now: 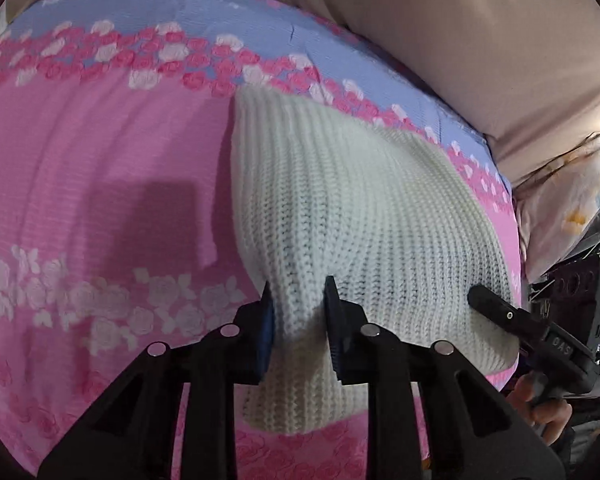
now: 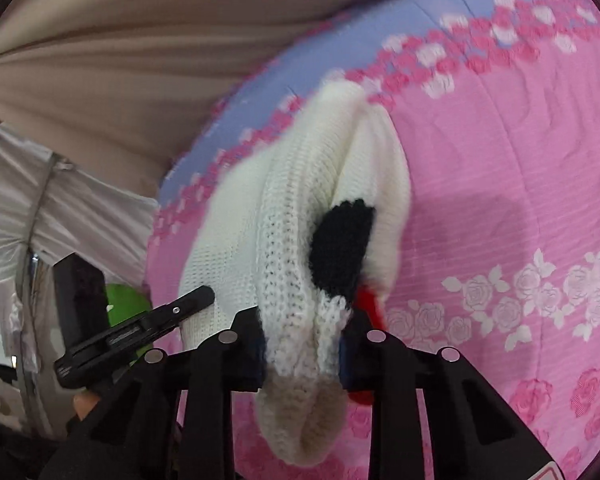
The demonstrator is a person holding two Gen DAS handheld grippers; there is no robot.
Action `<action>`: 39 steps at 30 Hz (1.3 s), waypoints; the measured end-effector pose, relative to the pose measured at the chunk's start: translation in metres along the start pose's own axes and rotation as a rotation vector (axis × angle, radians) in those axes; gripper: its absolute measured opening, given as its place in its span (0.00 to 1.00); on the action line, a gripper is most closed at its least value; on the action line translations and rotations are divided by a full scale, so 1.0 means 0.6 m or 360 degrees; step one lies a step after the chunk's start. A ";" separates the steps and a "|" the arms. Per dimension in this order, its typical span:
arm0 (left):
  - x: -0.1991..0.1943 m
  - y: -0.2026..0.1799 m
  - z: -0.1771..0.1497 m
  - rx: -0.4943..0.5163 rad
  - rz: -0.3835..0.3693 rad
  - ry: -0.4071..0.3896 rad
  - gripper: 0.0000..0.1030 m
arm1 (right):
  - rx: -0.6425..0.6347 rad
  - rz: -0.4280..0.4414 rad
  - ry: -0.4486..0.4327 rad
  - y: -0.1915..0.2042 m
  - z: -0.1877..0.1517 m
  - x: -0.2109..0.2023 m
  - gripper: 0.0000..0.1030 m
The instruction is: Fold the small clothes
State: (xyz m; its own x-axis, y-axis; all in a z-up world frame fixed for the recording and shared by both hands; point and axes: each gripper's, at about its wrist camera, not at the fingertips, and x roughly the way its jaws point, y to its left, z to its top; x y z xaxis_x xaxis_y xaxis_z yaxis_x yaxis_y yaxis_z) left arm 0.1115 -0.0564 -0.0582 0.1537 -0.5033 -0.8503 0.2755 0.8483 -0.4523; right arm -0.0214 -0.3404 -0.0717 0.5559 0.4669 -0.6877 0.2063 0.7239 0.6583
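**Both grippers clamped on the white knit**

While the sweater [image 1: 340,208] lies across the pink floral bedspread [image 1: 100,184], each gripper pinches a bunch of its near edge. From the left wrist, the left gripper [image 1: 299,316] has its jaws drawn narrow, with a ridge of white ribbed knit squeezed between the two pads and bulging out below them. Beyond that pinch the sweater spreads away over the bedspread, its far edge reaching the band of pink and white roses and the blue stripe [image 1: 220,12] behind it. To the right in that view the right gripper [image 1: 500,312] touches the same near edge, with part of a hand [image 1: 540,412] below it.

From the right wrist, the right gripper [image 2: 302,332] is likewise closed narrow on a thick fold of knit, which hangs out under the jaws. Here the sweater [image 2: 300,200] is gathered into a ridge, lifted off the bedspread [image 2: 500,180] near the jaws, and shows a black patch [image 2: 340,244] and a bit of red [image 2: 370,304] on its right side. The left gripper [image 2: 192,300] appears at left, against the sweater's edge. Beige fabric [image 2: 120,60] rises behind the bed.
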 end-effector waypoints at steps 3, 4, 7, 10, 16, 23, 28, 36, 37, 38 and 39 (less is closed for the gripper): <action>0.067 0.024 -0.031 0.0011 0.0141 0.0103 0.27 | -0.0004 -0.0188 0.0119 -0.040 -0.022 0.047 0.32; 0.063 0.027 -0.038 -0.0003 0.0128 0.0061 0.28 | 0.0029 -0.0289 0.0215 -0.067 -0.034 0.077 0.35; 0.029 0.013 -0.044 0.0043 0.0180 -0.0009 0.29 | 0.0144 -0.0219 0.0065 -0.062 -0.036 0.028 0.41; 0.038 0.012 -0.048 0.0115 0.0273 0.0006 0.33 | -0.0033 -0.0248 -0.0132 -0.008 -0.021 -0.038 0.42; 0.052 0.032 -0.047 -0.0001 0.0256 0.0036 0.38 | -0.0119 -0.0298 0.0085 -0.006 0.016 0.055 0.15; 0.050 0.028 -0.041 0.0088 0.0350 0.0009 0.48 | -0.0289 -0.0412 -0.0017 0.033 0.042 0.053 0.15; 0.021 0.001 -0.047 0.0141 0.0419 -0.0037 0.47 | -0.0074 -0.0338 -0.0047 -0.001 0.035 0.027 0.22; 0.038 -0.011 -0.096 0.0339 0.0594 0.0023 0.49 | -0.0461 -0.0497 0.0109 0.062 -0.071 -0.006 0.16; 0.052 0.000 -0.100 0.0320 0.0603 0.0045 0.50 | -0.0469 -0.0616 0.0182 0.036 -0.087 0.027 0.11; 0.052 0.006 -0.099 0.0283 0.0576 0.0005 0.50 | -0.0447 -0.0697 0.0236 0.011 -0.100 0.051 0.02; 0.045 0.002 -0.094 0.0269 0.0587 0.0013 0.49 | -0.0401 -0.0652 0.0176 -0.004 -0.105 0.053 0.02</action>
State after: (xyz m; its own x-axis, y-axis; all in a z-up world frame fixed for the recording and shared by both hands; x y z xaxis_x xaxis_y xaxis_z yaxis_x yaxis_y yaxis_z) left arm 0.0624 -0.0594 -0.0968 0.2641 -0.1681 -0.9497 0.3554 0.9324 -0.0662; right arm -0.0548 -0.2951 -0.1143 0.3784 0.1595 -0.9118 0.1816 0.9531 0.2421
